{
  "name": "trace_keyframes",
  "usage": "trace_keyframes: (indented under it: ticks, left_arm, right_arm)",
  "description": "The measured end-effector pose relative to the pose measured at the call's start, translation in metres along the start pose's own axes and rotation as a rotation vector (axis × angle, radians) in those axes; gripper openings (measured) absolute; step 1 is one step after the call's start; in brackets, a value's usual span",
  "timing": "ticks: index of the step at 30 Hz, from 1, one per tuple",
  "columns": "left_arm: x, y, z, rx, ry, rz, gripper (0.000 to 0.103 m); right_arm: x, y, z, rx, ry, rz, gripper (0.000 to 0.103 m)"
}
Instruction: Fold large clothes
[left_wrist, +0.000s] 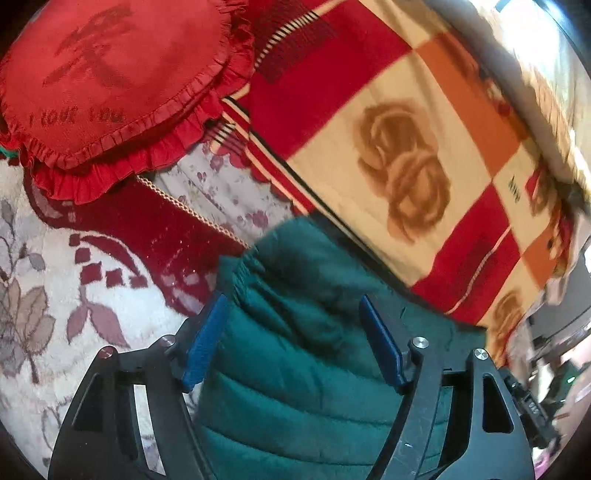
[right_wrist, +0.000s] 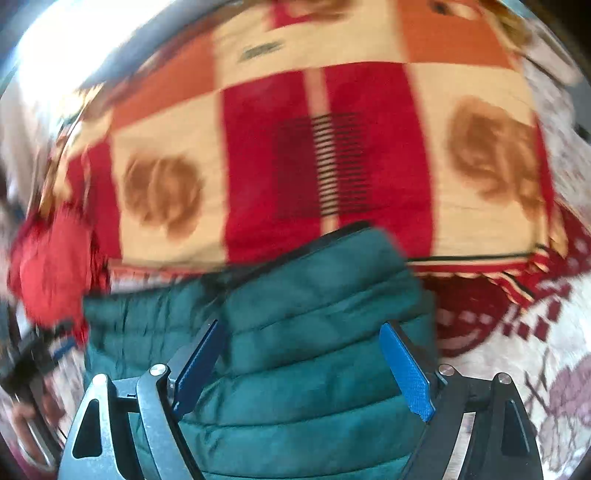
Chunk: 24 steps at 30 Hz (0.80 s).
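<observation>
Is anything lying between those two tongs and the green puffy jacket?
Nothing visible. The left tongs and right tongs both stand open right over the green jacket, with only its quilted fabric between the blue pads. The red pillow lies off to the side.

- Ahead of you lies a checked blanket (left_wrist: 388, 110) in red, cream and orange squares, printed with brown roses.
- To your left, a red frilled heart cushion (left_wrist: 110, 81) rests on a cream bedspread (left_wrist: 55, 266) patterned with maroon shapes and leaves.
- Between them you can see a pale floral sheet (left_wrist: 229, 188).
- Strong daylight glares in at the upper corner (right_wrist: 66, 44), washing out whatever is there.
</observation>
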<state>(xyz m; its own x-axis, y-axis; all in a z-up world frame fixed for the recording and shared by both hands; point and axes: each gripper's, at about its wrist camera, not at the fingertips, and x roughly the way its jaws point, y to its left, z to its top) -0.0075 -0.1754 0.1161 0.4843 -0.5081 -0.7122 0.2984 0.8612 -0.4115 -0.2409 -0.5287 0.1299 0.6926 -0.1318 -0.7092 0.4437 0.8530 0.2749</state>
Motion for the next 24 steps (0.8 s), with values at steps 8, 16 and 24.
trace_keyframes:
  ticks: [8,16,24]
  left_arm:
    - [0.055,-0.035,-0.030,0.219,0.036,0.211,0.074]
    - [0.088,-0.026,-0.031,0.233,0.013,0.243,0.080]
    - [0.099,-0.032,-0.035,0.284,-0.005,0.285,0.081]
  right_arm:
    - [0.066,0.080,-0.011,-0.246,0.051,-0.075,0.084]
    - [0.130,0.064,-0.015,-0.175,0.104,-0.144,0.085]
    - [0.117,0.057,-0.007,-0.121,0.132,-0.106,0.086]
